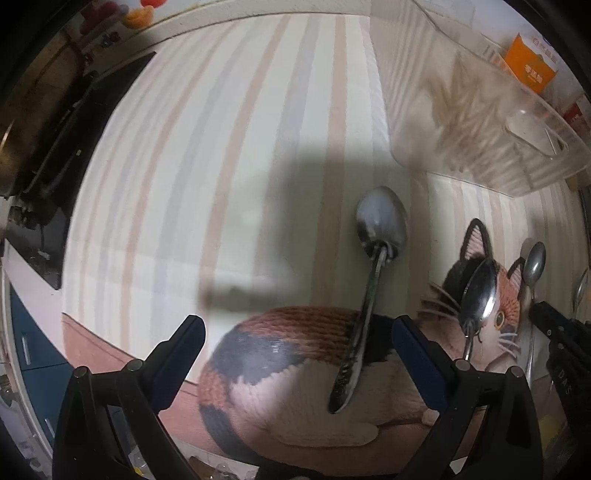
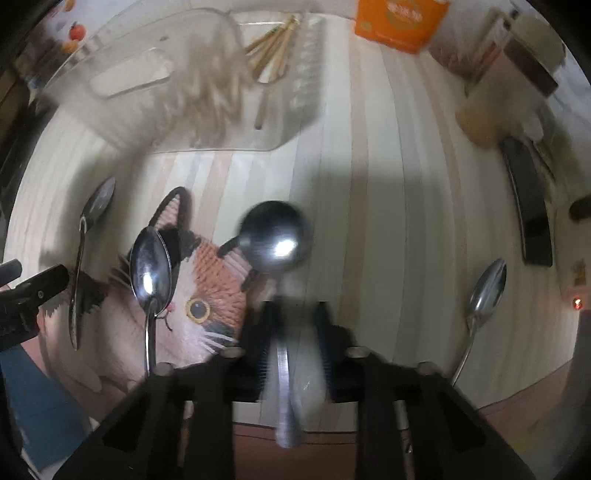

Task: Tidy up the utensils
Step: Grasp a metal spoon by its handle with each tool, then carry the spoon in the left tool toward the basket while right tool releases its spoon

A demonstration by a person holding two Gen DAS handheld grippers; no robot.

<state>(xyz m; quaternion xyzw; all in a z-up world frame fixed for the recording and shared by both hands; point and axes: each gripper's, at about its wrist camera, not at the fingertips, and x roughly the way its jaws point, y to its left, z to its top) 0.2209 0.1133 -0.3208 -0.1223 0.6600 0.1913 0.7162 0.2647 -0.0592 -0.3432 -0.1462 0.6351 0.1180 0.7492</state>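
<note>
Several metal spoons lie on a striped tablecloth with a cat picture (image 1: 280, 354). My left gripper (image 1: 299, 343) points down, wide open, above one spoon (image 1: 380, 225) whose handle runs between the fingers without touching them. That same spoon (image 2: 79, 277) lies at the left of the right wrist view. My right gripper (image 2: 295, 310) is shut on the handle of a round-bowled spoon (image 2: 277, 236), blurred, by the cat's ear. In the left wrist view this spoon (image 1: 535, 262) and the right gripper's fingers (image 1: 554, 325) are at the right edge. Another spoon (image 2: 151, 266) rests on the cat's face.
A clear plastic organizer tray (image 2: 122, 51) holding chopsticks (image 2: 273, 51) stands at the back. One more spoon (image 2: 487, 288) lies to the right. An orange box (image 2: 399, 22), a jar (image 2: 498, 85) and a black object (image 2: 528, 206) crowd the back right.
</note>
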